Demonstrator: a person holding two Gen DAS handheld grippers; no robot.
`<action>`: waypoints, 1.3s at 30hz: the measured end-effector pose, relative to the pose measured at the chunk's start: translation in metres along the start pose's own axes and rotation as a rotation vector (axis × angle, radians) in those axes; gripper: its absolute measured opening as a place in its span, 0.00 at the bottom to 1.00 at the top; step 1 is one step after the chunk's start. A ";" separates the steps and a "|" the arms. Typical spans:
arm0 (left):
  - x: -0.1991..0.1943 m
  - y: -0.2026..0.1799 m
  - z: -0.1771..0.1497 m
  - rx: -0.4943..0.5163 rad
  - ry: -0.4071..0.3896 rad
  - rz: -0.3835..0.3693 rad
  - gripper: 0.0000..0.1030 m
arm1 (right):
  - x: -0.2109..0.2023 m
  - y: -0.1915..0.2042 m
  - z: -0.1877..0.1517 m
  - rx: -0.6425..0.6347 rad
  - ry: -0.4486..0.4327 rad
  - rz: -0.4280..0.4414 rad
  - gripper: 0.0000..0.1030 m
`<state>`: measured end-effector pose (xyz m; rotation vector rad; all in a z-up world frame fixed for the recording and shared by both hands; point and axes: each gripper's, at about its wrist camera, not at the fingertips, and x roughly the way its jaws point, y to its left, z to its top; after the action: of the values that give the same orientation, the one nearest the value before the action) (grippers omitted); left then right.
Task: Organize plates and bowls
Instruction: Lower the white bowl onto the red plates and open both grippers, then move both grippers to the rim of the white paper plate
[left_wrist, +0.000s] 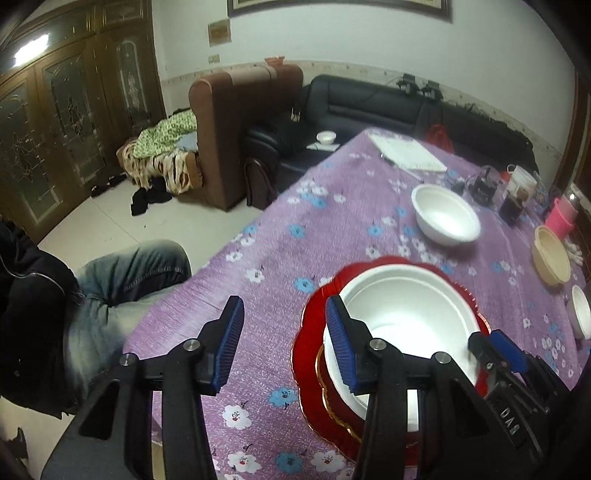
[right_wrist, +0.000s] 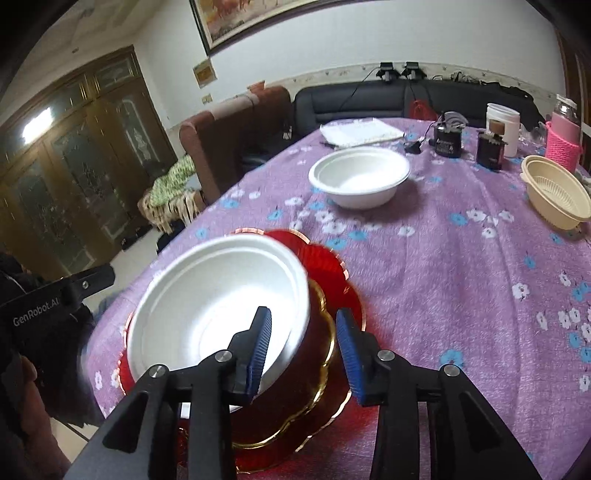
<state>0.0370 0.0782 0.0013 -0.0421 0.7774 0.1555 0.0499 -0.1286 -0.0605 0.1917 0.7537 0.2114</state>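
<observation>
A white foam bowl (left_wrist: 406, 310) (right_wrist: 218, 295) sits in a red bowl with a gold rim (right_wrist: 295, 387), which stands on a red plate (left_wrist: 314, 369) (right_wrist: 332, 273). My left gripper (left_wrist: 284, 343) is open and empty, just left of this stack. My right gripper (right_wrist: 301, 350) is open, its jaws on either side of the near rim of the white and red bowls; it shows at the right of the left wrist view (left_wrist: 498, 350). A second white bowl (left_wrist: 445, 214) (right_wrist: 360, 177) and a beige strainer bowl (left_wrist: 552, 254) (right_wrist: 557, 195) sit farther back.
The table has a purple flowered cloth (left_wrist: 295, 236) (right_wrist: 461, 280). Another white bowl (left_wrist: 581, 312) is at the right edge. Jars, a pink cup (right_wrist: 563, 142), dark boxes and a white tray (right_wrist: 360, 131) stand at the far end. The person's knee (left_wrist: 129, 273) is left of the table.
</observation>
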 end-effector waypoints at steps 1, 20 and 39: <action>-0.004 -0.001 0.001 0.000 -0.012 0.003 0.43 | -0.004 -0.003 0.002 0.010 -0.016 0.005 0.37; -0.066 -0.073 0.005 0.123 -0.137 -0.063 0.43 | -0.061 -0.071 0.015 0.156 -0.154 -0.012 0.40; -0.087 -0.135 0.002 0.226 -0.159 -0.100 0.43 | -0.098 -0.151 0.020 0.314 -0.217 -0.042 0.44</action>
<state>-0.0015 -0.0656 0.0614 0.1438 0.6286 -0.0242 0.0119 -0.3008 -0.0193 0.4887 0.5714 0.0302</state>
